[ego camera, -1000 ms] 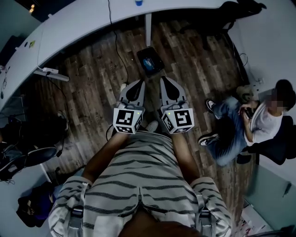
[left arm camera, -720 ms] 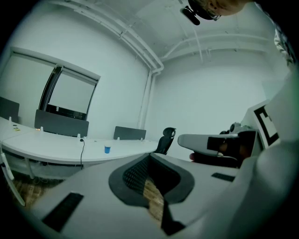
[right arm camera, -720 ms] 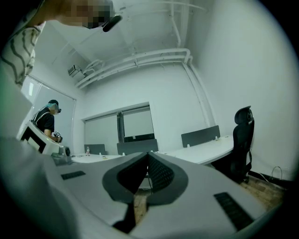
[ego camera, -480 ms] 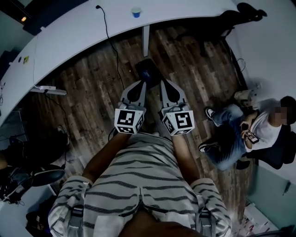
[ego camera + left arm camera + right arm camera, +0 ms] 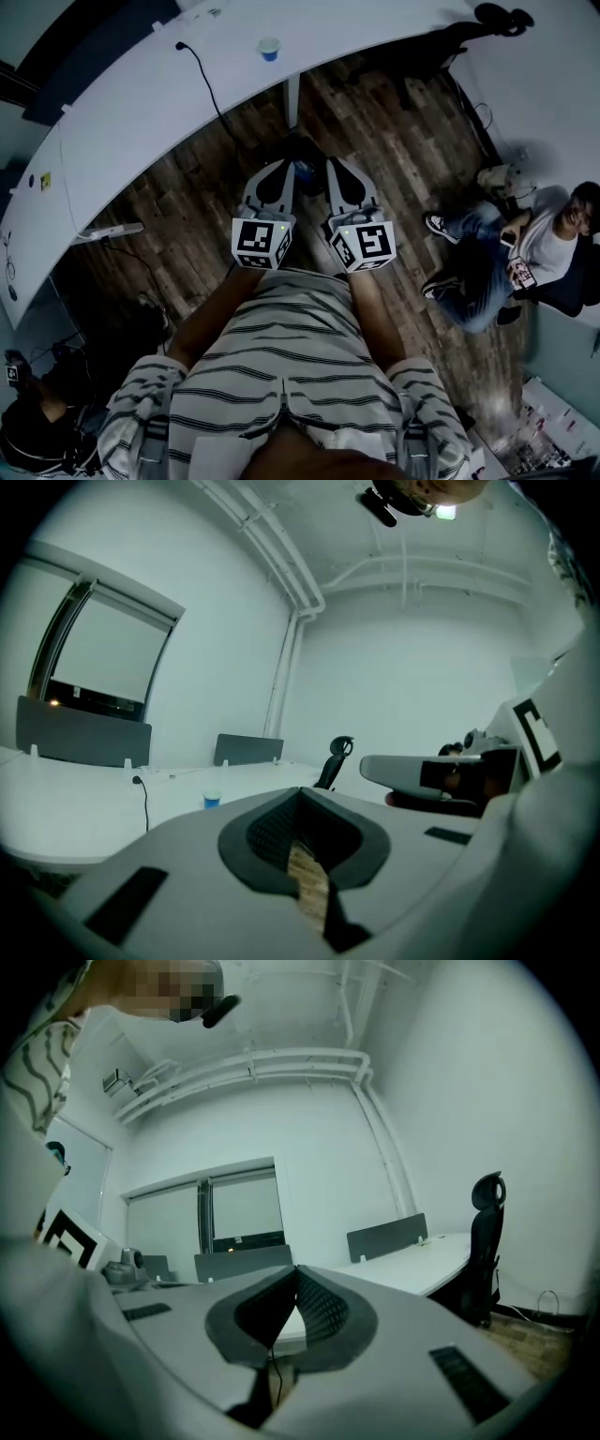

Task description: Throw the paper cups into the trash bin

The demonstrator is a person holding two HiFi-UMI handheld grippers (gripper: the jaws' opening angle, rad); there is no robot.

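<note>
Overhead: white curved desk [image 5: 141,103], 10 to 1 o'clock; seated person [image 5: 506,267], 3 o'clock; left gripper [image 5: 279,171] and right gripper [image 5: 335,169], centre, side by side, jaws pressed together, nothing between; paper cup [image 5: 269,48], blue, upright on desk, 12 o'clock.

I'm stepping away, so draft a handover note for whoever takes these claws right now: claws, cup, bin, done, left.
Left claw: shut, empty. Right claw: shut, empty. Both are held close to the body.
One paper cup stands on the white desk.
A dark bin, likely the trash bin, sits on the floor just ahead of the claws.
Done: nothing visible. Left: grab the cup and bin it.
</note>
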